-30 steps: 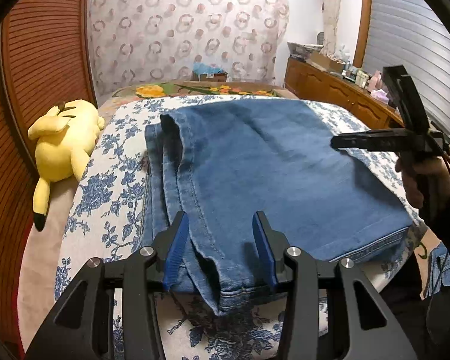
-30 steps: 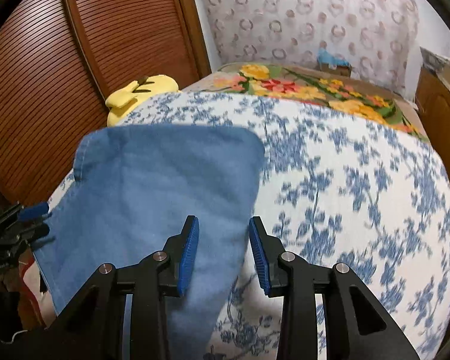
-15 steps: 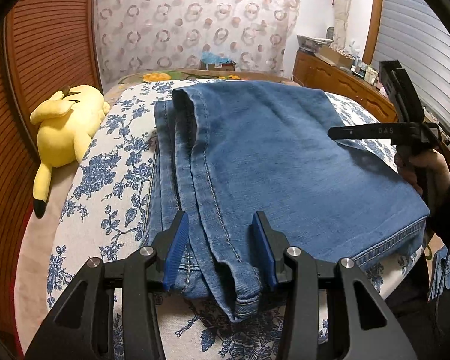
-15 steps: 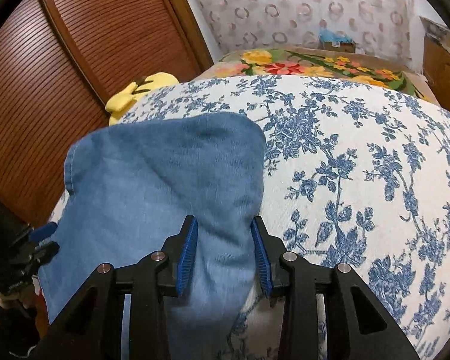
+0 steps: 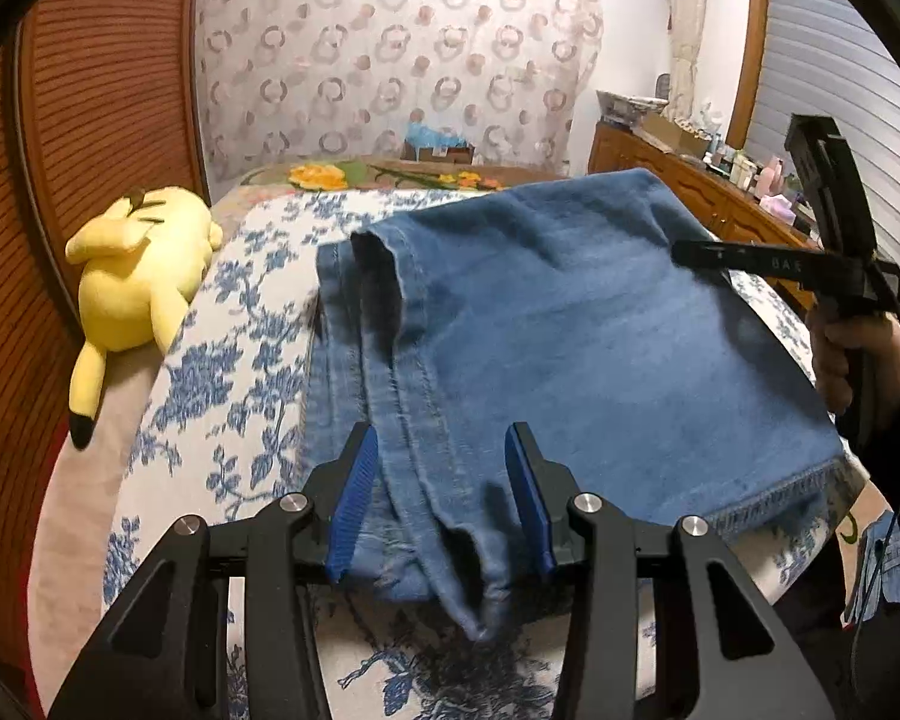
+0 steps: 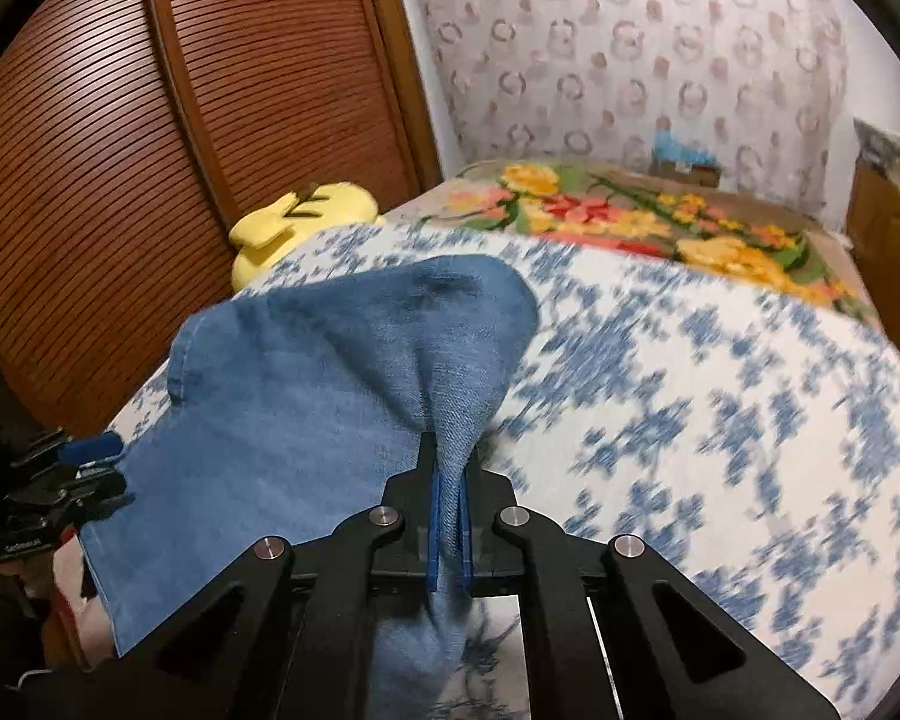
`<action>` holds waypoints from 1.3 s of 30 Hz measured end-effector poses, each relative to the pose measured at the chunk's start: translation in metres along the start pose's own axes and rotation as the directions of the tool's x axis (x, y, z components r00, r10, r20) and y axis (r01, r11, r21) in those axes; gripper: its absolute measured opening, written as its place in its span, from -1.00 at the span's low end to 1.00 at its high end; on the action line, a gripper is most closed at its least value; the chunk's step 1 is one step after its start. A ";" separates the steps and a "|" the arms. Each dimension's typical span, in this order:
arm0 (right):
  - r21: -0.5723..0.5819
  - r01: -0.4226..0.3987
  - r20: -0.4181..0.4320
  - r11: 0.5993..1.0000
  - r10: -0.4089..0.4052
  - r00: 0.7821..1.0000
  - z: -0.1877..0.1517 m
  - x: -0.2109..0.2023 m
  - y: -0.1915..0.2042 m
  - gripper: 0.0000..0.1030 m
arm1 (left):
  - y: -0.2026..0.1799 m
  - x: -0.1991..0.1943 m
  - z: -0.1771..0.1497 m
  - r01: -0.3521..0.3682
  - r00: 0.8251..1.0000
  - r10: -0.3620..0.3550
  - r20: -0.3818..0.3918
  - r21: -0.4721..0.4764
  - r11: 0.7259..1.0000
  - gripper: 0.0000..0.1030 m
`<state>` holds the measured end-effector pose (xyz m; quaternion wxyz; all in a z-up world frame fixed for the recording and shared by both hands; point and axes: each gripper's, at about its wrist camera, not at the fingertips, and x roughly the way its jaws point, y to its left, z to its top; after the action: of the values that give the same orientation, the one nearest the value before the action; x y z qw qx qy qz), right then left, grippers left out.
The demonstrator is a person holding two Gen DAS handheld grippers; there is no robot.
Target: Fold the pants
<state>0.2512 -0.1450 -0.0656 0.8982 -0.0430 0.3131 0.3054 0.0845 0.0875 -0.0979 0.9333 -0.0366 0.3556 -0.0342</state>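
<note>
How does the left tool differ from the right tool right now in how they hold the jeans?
The left tool stands partly open, straddling the jeans' bunched edge without clear pinching. The right tool is shut tight, denim pinched and tented up between its blue pads. Both are black with blue pads.

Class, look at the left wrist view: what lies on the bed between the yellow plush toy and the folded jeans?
In the left wrist view, only the blue-flowered bedspread lies between the yellow plush toy and the jeans; nothing else rests on that stretch.
</note>
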 end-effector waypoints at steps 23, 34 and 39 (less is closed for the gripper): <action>0.080 0.105 -0.138 0.991 -0.093 0.986 -0.072 -0.038 -0.039 -0.52 | -0.047 0.002 0.020 0.059 0.998 -0.061 0.025 0.082 0.995 -0.12; 0.204 0.088 -0.120 0.975 -0.064 0.991 -0.101 -0.076 -0.030 -0.21 | -0.069 0.017 0.015 0.075 0.997 -0.074 -0.011 0.124 0.989 -0.12; 0.225 0.092 -0.133 0.970 -0.063 0.989 -0.110 -0.077 -0.027 -0.20 | -0.059 0.030 0.009 0.048 0.998 -0.044 -0.042 0.100 0.994 -0.12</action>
<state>0.1601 -0.2372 -0.1115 0.8871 0.0304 0.3999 0.2284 0.1104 0.0267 -0.1055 0.9257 0.0030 0.3708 -0.0745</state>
